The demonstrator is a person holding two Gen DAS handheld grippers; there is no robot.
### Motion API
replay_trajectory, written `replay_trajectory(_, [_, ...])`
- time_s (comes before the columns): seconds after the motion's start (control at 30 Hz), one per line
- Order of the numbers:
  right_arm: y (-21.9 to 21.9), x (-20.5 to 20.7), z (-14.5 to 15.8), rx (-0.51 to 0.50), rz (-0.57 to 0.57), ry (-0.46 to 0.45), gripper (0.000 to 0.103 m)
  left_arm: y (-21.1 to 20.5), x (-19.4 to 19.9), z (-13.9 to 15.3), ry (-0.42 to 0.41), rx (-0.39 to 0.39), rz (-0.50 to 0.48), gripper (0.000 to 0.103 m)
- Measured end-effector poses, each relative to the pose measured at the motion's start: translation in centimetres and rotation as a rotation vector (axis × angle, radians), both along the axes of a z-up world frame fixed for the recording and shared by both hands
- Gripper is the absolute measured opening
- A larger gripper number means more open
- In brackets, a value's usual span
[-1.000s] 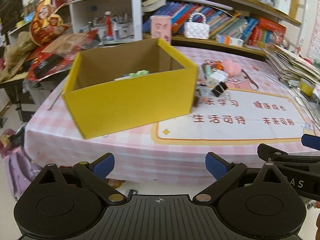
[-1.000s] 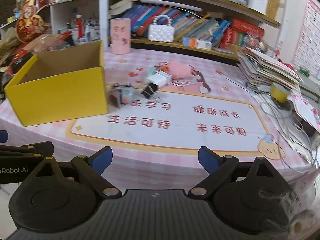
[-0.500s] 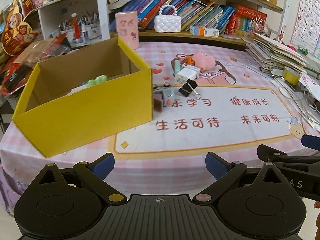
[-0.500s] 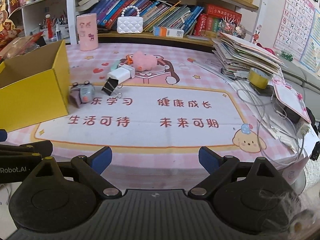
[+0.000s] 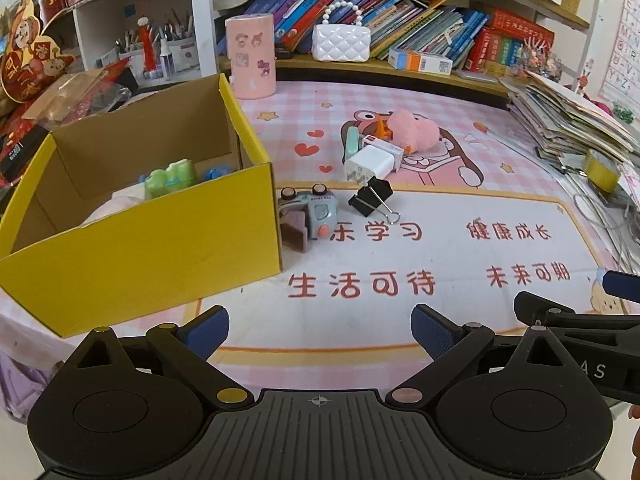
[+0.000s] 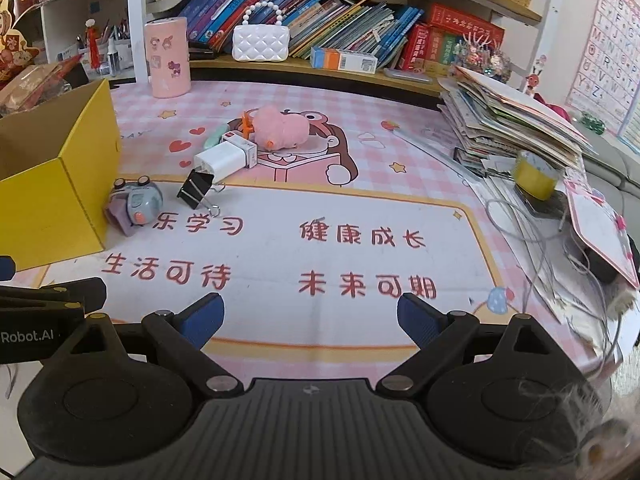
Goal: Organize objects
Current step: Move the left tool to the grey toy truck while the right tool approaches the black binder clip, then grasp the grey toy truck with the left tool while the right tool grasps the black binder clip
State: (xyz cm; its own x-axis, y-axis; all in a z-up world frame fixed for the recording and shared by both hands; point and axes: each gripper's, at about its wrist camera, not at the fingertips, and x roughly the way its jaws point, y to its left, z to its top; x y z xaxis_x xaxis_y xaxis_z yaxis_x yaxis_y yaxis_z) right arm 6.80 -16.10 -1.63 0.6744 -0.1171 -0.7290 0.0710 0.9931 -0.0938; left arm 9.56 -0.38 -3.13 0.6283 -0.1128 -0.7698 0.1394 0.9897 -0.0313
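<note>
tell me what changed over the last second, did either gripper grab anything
Nothing was grabbed. Both views swung right and drew nearer the table: the yellow box slid from centre to the left of the left wrist view, and the binder clip and white charger came closer. The left gripper and right gripper stayed open and empty; the objects did not move.

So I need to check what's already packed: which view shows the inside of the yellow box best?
The left wrist view: it looks down into the yellow box, showing a green item and something blue inside. The right wrist view catches only the box's corner at its left edge, with the contents hidden.
</note>
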Motion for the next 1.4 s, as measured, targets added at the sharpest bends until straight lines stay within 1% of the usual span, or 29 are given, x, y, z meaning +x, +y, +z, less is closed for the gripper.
replay_trajectory(0.33, [-2.1,4.4,-0.7,0.008,0.064,0.03,0.094,-1.8,2.9,-0.9,0.032,-0.001,0.067,0.099])
replay_trajectory(0.47, [-2.9,5.8,-0.9,0.026,0.096,0.036,0.091,-2.4,3.7,-1.0,0.033,-0.002,0.1,0.099])
replay_trajectory(0.53, [-3.2,6.6,-1.1,0.034,0.112,0.041,0.087,-2.7,4.1,-1.0,0.029,0.003,0.118,0.097])
replay_trajectory(0.6, [-3.6,7.3,-1.3,0.049,0.125,0.047,0.076,-3.0,4.5,-1.0,0.027,0.007,0.129,0.096])
replay_trajectory(0.63, [-3.8,7.7,-1.4,0.06,0.131,0.05,0.073,-3.2,4.6,-1.0,0.024,0.01,0.134,0.092])
replay_trajectory(0.67, [-4.0,8.0,-1.5,0.069,0.135,0.052,0.068,-3.3,4.8,-1.0,0.023,0.01,0.137,0.081])
replay_trajectory(0.7, [-4.2,8.4,-1.5,0.082,0.141,0.054,0.062,-3.5,5.0,-1.0,0.025,0.012,0.139,0.073])
replay_trajectory(0.73, [-4.3,8.7,-1.6,0.092,0.146,0.055,0.059,-3.7,5.1,-1.0,0.027,0.015,0.142,0.057])
replay_trajectory(0.77, [-4.4,8.9,-1.7,0.102,0.154,0.057,0.056,-3.8,5.3,-1.1,0.029,0.014,0.144,0.047])
replay_trajectory(0.83, [-4.6,9.5,-1.8,0.118,0.171,0.061,0.053,-4.2,5.5,-1.0,0.022,0.018,0.148,0.039])
replay_trajectory(0.87, [-4.7,9.7,-1.9,0.123,0.18,0.063,0.052,-4.4,5.6,-0.9,0.009,0.026,0.151,0.037])
replay_trajectory(1.0, [-4.6,10.6,-2.2,0.136,0.226,0.075,0.051,-5.4,6.6,-1.0,-0.035,0.075,0.167,0.036])
replay_trajectory(1.17, [-4.3,11.5,-2.5,0.129,0.279,0.081,0.051,-5.4,8.3,-2.2,-0.023,0.115,0.217,0.037])
replay_trajectory(1.2, [-4.3,11.7,-2.6,0.128,0.289,0.082,0.051,-5.2,8.5,-2.3,-0.022,0.117,0.229,0.037])
replay_trajectory(1.33, [-4.0,12.3,-2.8,0.13,0.324,0.087,0.051,-4.2,8.8,-2.6,-0.022,0.108,0.27,0.044])
replay_trajectory(1.4, [-3.8,12.6,-2.8,0.134,0.338,0.087,0.051,-3.7,9.0,-2.8,-0.015,0.093,0.281,0.044])
